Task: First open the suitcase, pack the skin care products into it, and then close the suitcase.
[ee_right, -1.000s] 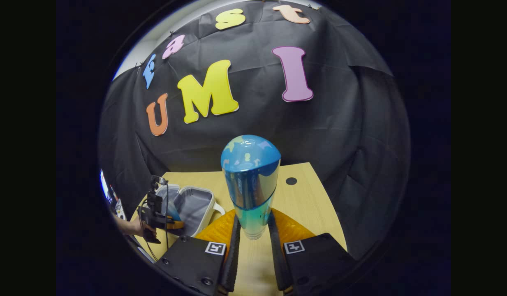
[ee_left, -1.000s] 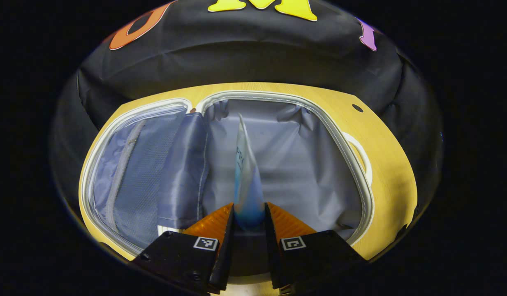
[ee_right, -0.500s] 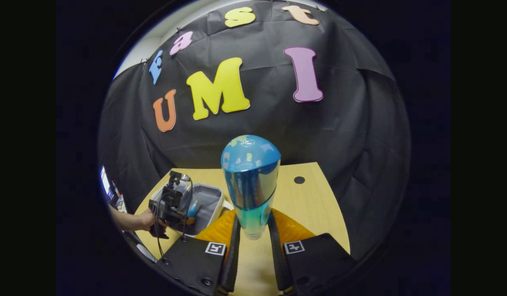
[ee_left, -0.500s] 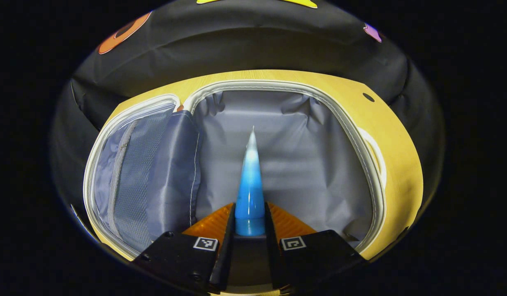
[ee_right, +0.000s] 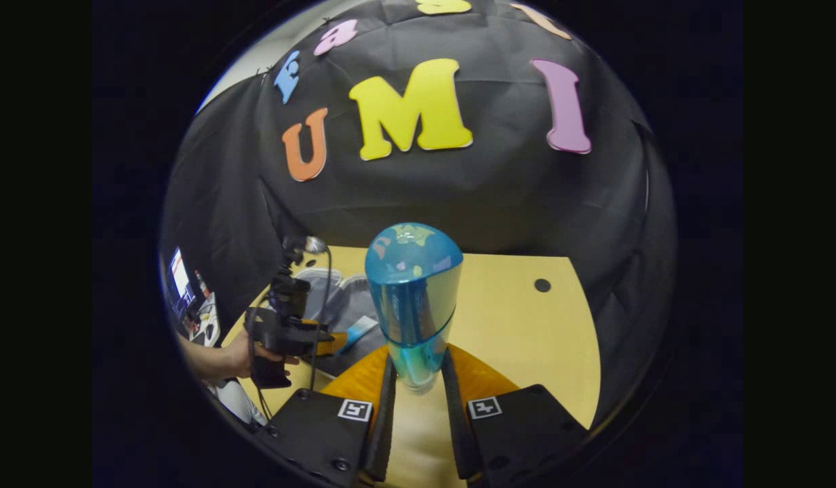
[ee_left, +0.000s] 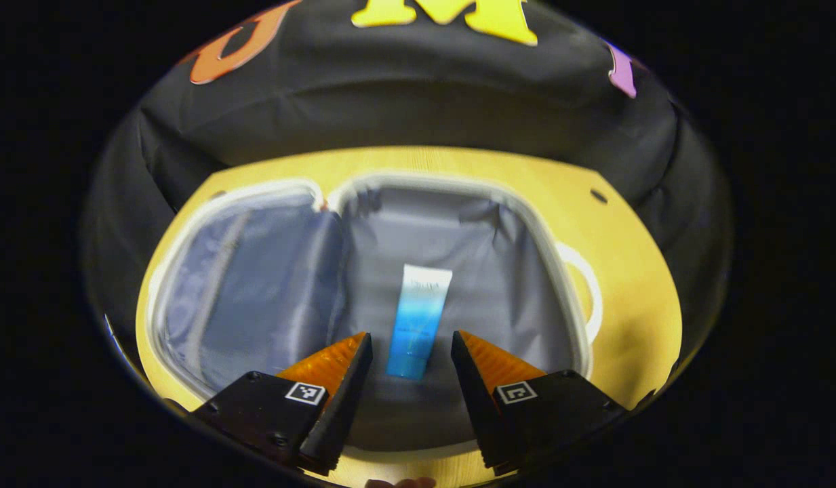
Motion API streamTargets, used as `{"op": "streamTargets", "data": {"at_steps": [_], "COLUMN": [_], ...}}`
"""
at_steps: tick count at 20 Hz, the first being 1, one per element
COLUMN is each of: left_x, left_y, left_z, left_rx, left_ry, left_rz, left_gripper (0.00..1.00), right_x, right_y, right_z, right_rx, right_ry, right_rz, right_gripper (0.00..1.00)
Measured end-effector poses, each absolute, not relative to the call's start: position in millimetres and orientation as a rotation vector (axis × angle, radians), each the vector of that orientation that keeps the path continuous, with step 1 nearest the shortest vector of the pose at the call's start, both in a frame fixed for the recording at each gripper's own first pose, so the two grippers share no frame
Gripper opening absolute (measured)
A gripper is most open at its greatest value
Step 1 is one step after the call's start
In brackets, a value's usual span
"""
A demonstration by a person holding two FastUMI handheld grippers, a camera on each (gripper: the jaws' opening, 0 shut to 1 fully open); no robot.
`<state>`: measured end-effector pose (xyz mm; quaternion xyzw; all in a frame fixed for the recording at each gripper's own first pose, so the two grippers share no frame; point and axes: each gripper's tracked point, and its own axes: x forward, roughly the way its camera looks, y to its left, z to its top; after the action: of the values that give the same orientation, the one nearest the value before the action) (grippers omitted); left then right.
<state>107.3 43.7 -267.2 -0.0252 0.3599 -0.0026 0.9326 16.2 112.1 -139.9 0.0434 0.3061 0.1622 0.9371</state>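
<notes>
Tube [ee_left: 418,320]: just released, now flat in the open suitcase [ee_left: 526,224]; left gripper [ee_left: 409,356] spread wide above it; right gripper [ee_right: 418,379] clamps bottle [ee_right: 412,298], packed next.

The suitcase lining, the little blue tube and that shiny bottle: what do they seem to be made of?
The suitcase lining looks like thin grey woven fabric: it creases and folds, with a dull sheen. The blue tube lying in it looks like soft matte plastic, flattened at its white end. The bottle between the right gripper fingers looks like glossy plastic or glass, mirroring the room; which one is unclear.
</notes>
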Motion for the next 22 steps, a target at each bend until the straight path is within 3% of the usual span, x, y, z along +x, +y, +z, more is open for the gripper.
{"op": "streamTargets", "data": {"at_steps": [3, 4, 7, 13, 15, 22], "left_x": [85.6, 74.6, 31.4, -30.3, -42.3, -45.9], "left_y": [84.6, 101.6, 144.0, 207.6, 219.1, 237.6], "left_z": [-196.7, -182.5, -176.1, -214.8, -219.6, -214.5], "left_rx": [-0.041, -0.037, -0.073, -0.227, -0.231, -0.262], "left_ry": [0.532, 0.496, 0.480, 0.549, 0.558, 0.536], "left_rz": [0.089, 0.127, 0.199, 0.317, 0.328, 0.326], "left_gripper": [0.99, 1.00, 0.99, 0.98, 0.98, 0.98], "right_x": [39.2, 47.0, 68.3, 72.3, 71.2, 76.4], "right_y": [170.2, 193.7, 247.5, 272.4, 268.3, 266.1], "right_z": [-163.9, -176.6, -222.0, -313.0, -327.8, -352.1], "right_rx": [0.111, 0.129, 0.153, 0.182, 0.202, 0.234], "right_ry": [0.692, 0.722, 0.839, 1.057, 1.104, 1.217], "right_rz": [0.398, 0.420, 0.431, 0.274, 0.224, 0.086], "right_gripper": [0.34, 0.35, 0.32, 0.35, 0.31, 0.34]}}
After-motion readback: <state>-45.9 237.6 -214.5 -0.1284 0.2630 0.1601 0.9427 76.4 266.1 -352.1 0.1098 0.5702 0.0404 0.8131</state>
